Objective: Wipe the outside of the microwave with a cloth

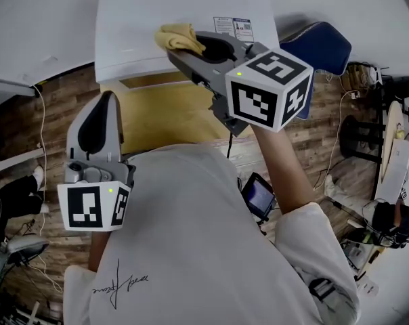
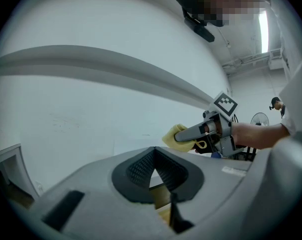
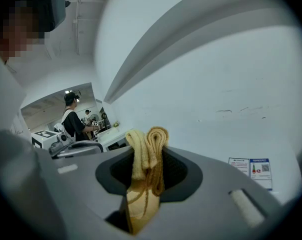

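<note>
Looking down from the head view, the white microwave [image 1: 133, 26] was seen at the upper middle of the frame. The yellow cloth [image 1: 179, 36] was held tight in the right claw [image 1: 189, 48] and was laid on the top of the microwave, near the front edge, left of a small label [image 1: 233, 26]. In the right gripper view, the cloth [image 3: 149, 151] was seen bunched up and pinched between the two jaws.

The left claw [image 1: 108, 101] was kept low, at the lower left of the frame, well apart from the microwave. Its jaws were closed together and nothing was held in them.

No dirt or wet marks could be seen on the white top, so how much had been wiped could not be told. It was judged that the wiping was under way on the top. The front and the sides were judged to be left to do, since the cloth was nowhere near them.
</note>
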A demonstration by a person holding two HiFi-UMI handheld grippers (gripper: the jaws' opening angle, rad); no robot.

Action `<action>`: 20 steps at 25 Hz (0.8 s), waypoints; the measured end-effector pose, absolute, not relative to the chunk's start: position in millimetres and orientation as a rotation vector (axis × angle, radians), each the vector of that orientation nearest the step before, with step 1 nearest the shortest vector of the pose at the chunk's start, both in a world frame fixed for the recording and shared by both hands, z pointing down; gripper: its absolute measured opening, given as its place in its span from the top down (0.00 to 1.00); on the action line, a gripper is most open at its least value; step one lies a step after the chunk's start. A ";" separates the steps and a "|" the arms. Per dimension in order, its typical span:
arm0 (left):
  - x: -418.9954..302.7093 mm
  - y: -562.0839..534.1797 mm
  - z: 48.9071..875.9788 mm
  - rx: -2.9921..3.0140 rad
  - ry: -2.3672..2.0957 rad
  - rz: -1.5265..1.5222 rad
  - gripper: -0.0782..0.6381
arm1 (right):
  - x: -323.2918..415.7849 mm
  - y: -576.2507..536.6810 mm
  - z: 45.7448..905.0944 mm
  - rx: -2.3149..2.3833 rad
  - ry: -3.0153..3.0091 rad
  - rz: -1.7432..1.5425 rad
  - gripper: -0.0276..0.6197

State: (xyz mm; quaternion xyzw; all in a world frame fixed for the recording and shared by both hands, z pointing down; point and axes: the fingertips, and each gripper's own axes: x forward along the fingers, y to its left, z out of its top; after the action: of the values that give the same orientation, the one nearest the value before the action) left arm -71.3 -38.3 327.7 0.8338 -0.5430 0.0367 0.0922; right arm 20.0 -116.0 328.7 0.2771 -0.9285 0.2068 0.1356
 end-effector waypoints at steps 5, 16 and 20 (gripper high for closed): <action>-63.2 -36.9 336.4 2.477 -1.575 0.114 0.90 | 51.3 -105.9 344.4 0.928 -2.681 0.489 0.77; -54.9 -29.7 355.3 2.427 -1.569 0.153 0.90 | 116.9 -68.9 371.4 1.158 -2.646 0.540 0.77; -51.9 -26.8 360.2 2.428 -1.579 0.173 0.90 | 133.2 -57.9 376.3 1.209 -2.646 0.570 0.77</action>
State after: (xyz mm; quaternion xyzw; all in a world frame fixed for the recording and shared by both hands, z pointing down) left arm -51.9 -26.8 360.2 0.8307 -0.5403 0.0592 0.1200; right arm 133.2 -57.9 376.3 0.4061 -0.8891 0.1914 0.0887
